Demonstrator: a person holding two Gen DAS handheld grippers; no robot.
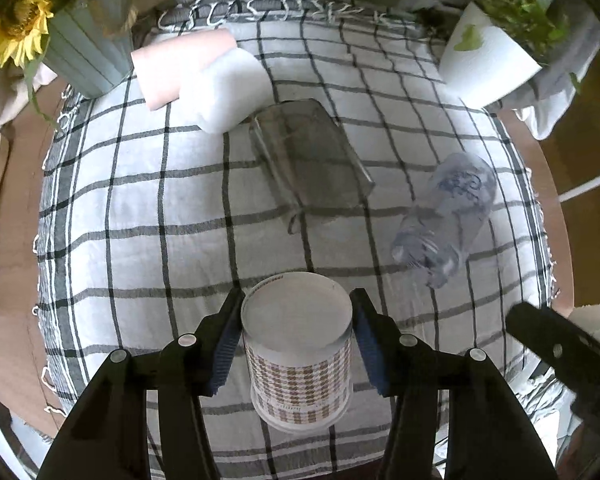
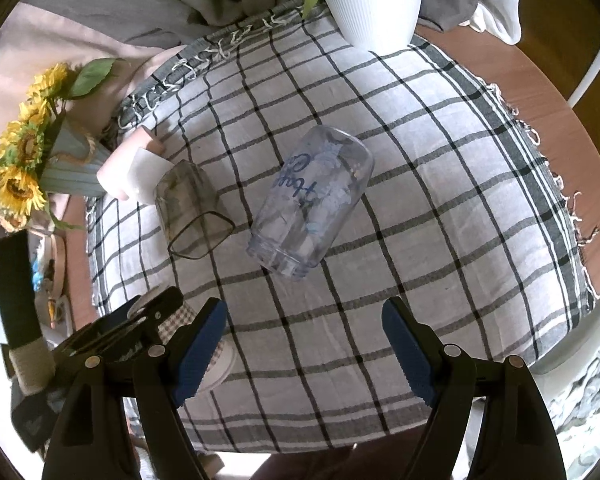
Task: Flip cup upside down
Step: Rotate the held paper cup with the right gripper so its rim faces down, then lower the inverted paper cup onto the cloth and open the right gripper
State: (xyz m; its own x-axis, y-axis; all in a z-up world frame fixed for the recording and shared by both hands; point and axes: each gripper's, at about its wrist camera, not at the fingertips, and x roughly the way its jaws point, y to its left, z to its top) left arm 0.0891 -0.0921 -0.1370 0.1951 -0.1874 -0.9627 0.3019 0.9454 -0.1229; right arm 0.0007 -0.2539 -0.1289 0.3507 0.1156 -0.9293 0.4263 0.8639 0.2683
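A paper cup with a brown houndstooth pattern stands upside down on the checked cloth, its flat base facing up. My left gripper has its blue pads on either side of the cup, close to its walls; contact is unclear. In the right wrist view a bit of the cup shows behind the left finger. My right gripper is open and empty above the cloth, right of the cup.
A clear smoky square glass and a clear glass with blue print lie on their sides mid-cloth. A pink and white sponge, a sunflower vase and a white plant pot stand at the back.
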